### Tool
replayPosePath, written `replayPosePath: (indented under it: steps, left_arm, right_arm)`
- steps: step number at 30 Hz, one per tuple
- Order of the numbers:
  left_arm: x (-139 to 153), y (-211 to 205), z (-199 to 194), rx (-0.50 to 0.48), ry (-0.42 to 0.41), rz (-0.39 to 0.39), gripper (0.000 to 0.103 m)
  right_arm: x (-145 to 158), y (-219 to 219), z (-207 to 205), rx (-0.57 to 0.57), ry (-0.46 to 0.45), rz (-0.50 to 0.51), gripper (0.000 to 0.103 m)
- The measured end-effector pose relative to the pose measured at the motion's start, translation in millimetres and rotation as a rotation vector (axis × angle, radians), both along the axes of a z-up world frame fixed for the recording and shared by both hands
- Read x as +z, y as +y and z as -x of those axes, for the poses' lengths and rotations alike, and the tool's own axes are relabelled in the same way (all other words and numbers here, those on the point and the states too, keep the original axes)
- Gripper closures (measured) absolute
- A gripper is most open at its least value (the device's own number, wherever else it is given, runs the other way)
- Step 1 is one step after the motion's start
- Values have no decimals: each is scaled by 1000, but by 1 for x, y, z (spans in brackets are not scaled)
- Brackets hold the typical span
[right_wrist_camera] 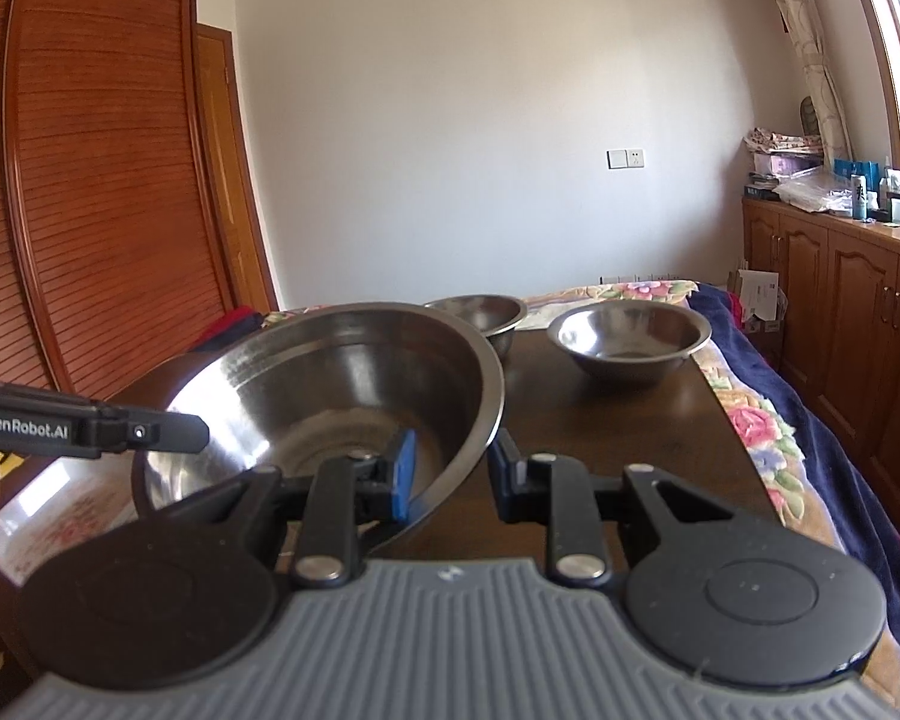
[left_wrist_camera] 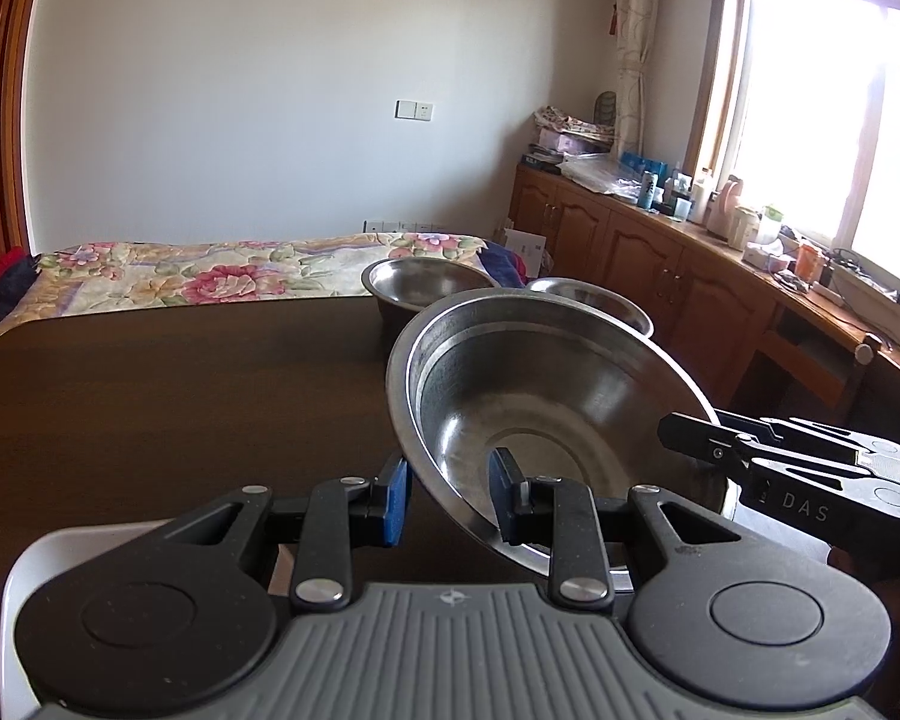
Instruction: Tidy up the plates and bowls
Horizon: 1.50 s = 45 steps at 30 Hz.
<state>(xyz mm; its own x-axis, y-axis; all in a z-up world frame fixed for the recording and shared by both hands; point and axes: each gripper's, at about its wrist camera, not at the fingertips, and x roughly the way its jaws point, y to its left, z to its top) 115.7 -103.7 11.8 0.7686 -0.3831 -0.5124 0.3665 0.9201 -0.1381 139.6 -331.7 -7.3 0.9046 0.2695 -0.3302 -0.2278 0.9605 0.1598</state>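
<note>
We straddle the large steel bowl's (left_wrist_camera: 546, 414) rim with the left gripper (left_wrist_camera: 450, 501) and right gripper (right_wrist_camera: 450, 480), fingers wide; two smaller bowls (right_wrist_camera: 630, 333) sit beyond.

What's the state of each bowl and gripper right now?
large steel bowl: tilted, empty, rim between the fingers of both grippers.
left gripper: open, straddling the large bowl's near rim.
right gripper: open, straddling the bowl's rim on the other side.
far left bowl: upright on the table, empty.
far right bowl: upright, empty.
</note>
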Motion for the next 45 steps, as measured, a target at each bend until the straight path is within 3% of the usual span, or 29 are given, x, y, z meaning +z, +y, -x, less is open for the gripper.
replayPosePath:
  steps: [25,45]
  left_arm:
    - [-14,14,65,-22,15,-1,73]
    - [-24,13,65,-28,50,-21,73]
  right_arm:
    - [-4,8,49,-1,13,28,74]
    - [-14,11,53,1,54,37,74]
